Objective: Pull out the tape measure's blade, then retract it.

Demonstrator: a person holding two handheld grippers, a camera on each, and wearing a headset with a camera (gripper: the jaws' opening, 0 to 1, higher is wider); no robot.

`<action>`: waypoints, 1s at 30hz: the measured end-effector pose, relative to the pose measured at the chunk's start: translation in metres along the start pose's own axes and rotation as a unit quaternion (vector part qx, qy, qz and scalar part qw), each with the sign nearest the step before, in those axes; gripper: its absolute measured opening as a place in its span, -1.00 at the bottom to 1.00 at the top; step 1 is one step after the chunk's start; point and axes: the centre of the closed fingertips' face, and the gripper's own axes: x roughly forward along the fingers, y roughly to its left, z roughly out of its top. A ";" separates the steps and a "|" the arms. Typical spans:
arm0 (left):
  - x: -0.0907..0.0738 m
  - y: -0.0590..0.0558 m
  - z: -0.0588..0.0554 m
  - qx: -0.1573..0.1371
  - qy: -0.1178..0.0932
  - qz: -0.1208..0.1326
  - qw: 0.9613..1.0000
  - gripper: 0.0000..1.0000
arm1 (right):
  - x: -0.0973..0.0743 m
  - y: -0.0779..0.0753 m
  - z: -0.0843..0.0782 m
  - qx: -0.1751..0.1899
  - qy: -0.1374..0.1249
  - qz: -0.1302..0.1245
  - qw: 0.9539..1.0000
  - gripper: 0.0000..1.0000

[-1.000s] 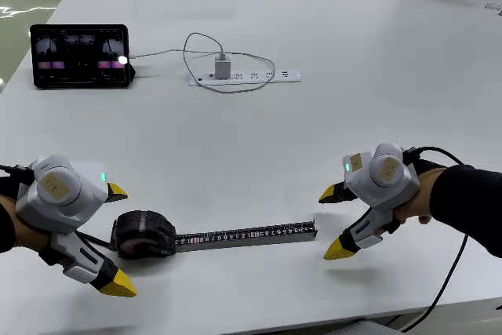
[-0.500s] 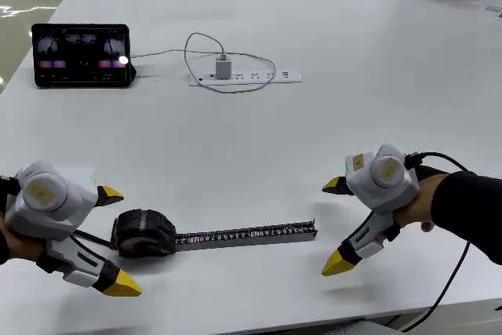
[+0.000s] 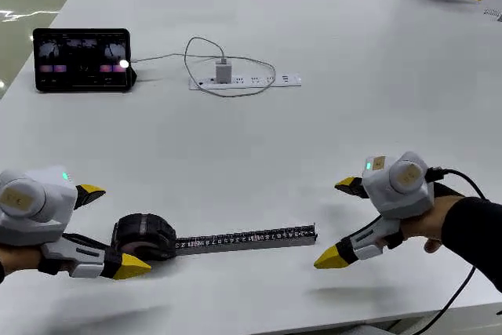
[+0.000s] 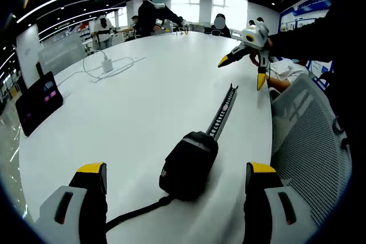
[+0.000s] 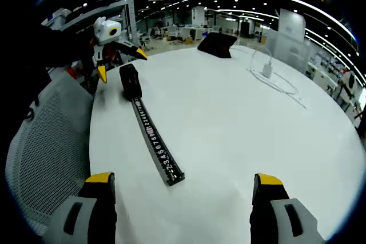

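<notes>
Head view, tape measure [image 3: 143,235]: rounded, black and matte, lying on the smooth white table [image 3: 337,76] near its front edge.
Head view, blade [image 3: 247,238]: flat dark strip with pale numerals, drawn out straight to the right and lying on the table.
Head view, left gripper [image 3: 112,228]: grey shell, 2 yellow-tipped jaws spread wide around the tape measure.
Head view, right gripper [image 3: 336,221]: same build, jaws spread, just beyond the blade's end.
Left gripper view: the tape measure lies between the 2 jaws, apart from both; a thin black cord [image 4: 137,212] trails from it.
Right gripper view: the blade's hooked end lies between the parted jaws, untouched; red marks sit among the numerals.
</notes>
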 end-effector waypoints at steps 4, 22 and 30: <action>-0.005 0.004 0.000 -0.035 -0.025 0.023 0.999 0.98 | -0.007 -0.006 -0.003 0.006 -0.018 -0.037 0.999 0.98; -0.034 0.009 -0.005 -0.051 -0.083 0.107 0.989 0.98 | -0.040 0.011 -0.021 0.018 -0.049 -0.092 0.994 0.98; -0.037 0.003 -0.016 -0.077 -0.095 0.124 0.985 0.98 | -0.047 0.015 -0.031 0.052 -0.071 -0.114 0.990 0.98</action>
